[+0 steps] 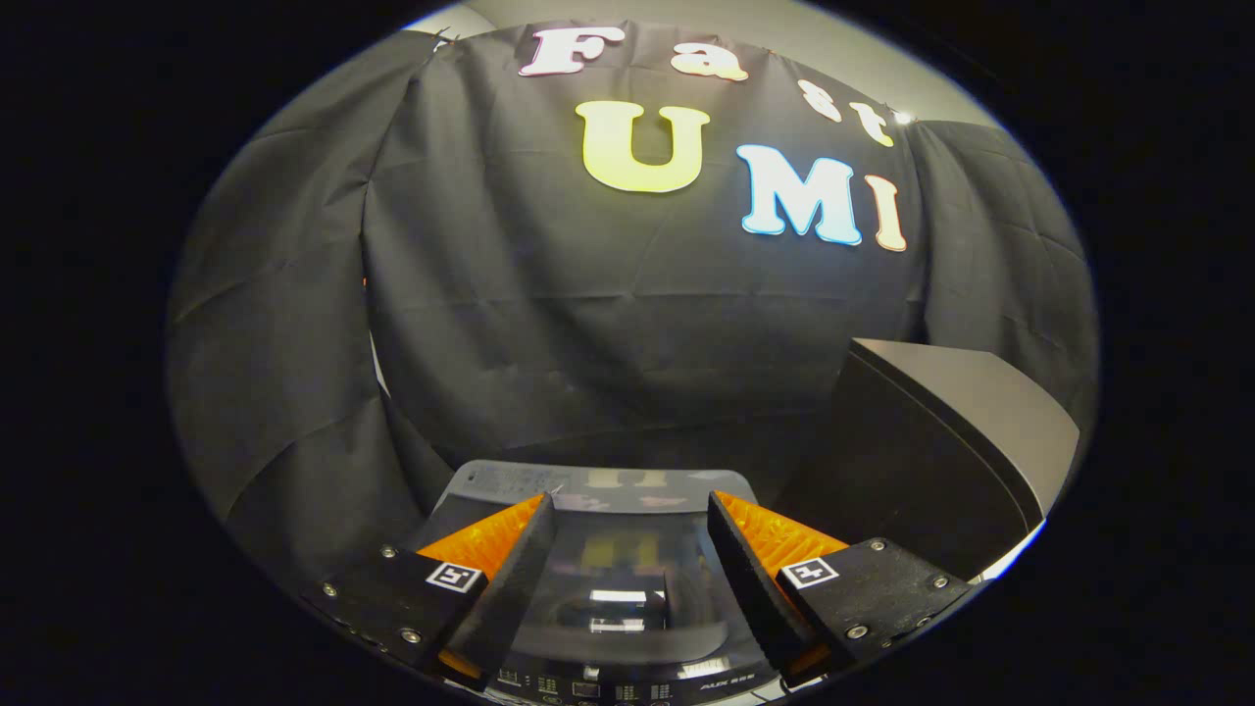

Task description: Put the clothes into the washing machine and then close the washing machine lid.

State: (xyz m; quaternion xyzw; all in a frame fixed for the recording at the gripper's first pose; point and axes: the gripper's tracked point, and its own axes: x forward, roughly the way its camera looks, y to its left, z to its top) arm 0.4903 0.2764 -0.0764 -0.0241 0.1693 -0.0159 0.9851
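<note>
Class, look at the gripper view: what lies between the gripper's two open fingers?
In the gripper view, the open gripper holds nothing; between its fingers shows the washing machine's glossy closed lid, below them.

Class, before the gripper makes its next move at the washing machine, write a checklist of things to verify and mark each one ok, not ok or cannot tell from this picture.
1. Gripper open: ok, the fingers stand wide apart with nothing between them.
2. Gripper free of clothes: ok, neither finger touches any fabric.
3. Washing machine lined up: ok, it sits just below and ahead of the fingers, centred between them.
4. Lid closed: ok, the glossy lid appears to lie flat over the tub.
5. Clothes inside the tub: cannot tell, the lid reflects light and hides what is under it.
6. Dark box beside the machine out of the way: ok, it stands apart from the fingers.
</note>
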